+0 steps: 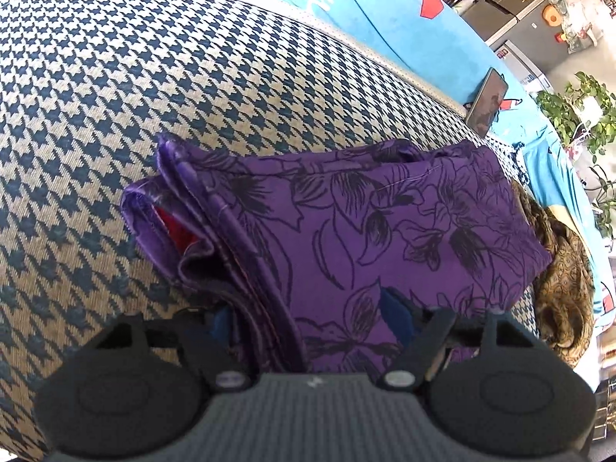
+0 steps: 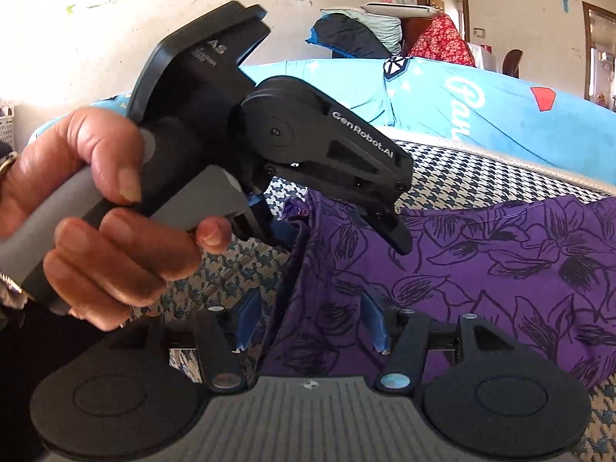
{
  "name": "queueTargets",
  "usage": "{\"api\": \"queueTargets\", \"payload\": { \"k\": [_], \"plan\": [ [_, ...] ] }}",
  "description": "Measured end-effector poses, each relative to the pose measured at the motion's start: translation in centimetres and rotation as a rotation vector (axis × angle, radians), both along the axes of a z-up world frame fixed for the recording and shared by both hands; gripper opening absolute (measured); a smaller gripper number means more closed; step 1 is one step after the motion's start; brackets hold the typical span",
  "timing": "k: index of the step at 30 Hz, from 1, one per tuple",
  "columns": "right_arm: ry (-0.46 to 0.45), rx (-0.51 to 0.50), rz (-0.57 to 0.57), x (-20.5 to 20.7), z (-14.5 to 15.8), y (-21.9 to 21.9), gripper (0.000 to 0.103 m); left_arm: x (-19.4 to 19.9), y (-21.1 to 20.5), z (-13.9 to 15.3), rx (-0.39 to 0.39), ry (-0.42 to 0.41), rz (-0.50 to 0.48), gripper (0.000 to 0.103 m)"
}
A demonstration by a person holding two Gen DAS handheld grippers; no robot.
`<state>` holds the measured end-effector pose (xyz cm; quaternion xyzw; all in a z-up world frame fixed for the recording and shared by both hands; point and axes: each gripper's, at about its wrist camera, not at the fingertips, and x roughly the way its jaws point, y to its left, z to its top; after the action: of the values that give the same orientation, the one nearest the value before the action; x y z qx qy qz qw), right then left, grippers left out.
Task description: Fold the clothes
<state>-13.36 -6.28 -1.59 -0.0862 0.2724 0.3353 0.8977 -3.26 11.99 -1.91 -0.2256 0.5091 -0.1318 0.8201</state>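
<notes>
Purple floral garment [image 1: 385, 238] is the landmark — folded into a compact stack on the houndstooth cushion [image 1: 154, 96], layered hems at its left edge with a bit of red lining showing. Left wrist view: left claw [image 1: 312, 319] sits at the garment's near edge, blue pads either side of the fold, jaws partly open; cloth lies between them, but the pads don't look to be pressing, so I read no grip. Probably placed there to square or lift the stack. Beyond the garment a phone [image 1: 487, 102] leans against the blue blanket [image 1: 385, 19]; a brown patterned cloth [image 1: 562, 277] lies just right of the garment.

Right wrist view: right claw [image 2: 308, 327] is about half open, the garment's [image 2: 481, 269] near-left edge running up between the blue pads, not pinched — looks released. Left of the garment, a hand [image 2: 96, 211] holds the left claw's grey handle, its fingers angled down onto the cloth's top-left corner. Judged: fold nearly finished, tidying stage.
</notes>
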Motion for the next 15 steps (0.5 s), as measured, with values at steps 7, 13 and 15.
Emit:
{"api": "queueTargets", "payload": {
  "k": [7, 13, 15],
  "plan": [
    [-0.037, -0.063, 0.022, 0.4, -1.3, 2.0, 0.060, -0.1, 1.0, -0.2, -0.072, 0.015, 0.008, 0.075],
    [-0.156, -0.207, -0.001, 0.7, -2.9, 4.3, 0.059, 0.2, 1.6, 0.0, -0.127, 0.027, 0.010, 0.075],
    [-0.150, -0.208, -0.026, 1.3, -3.2, 4.3, 0.055, 0.2, 1.7, 0.0, -0.145, 0.026, 0.013, 0.075]
  ]
}}
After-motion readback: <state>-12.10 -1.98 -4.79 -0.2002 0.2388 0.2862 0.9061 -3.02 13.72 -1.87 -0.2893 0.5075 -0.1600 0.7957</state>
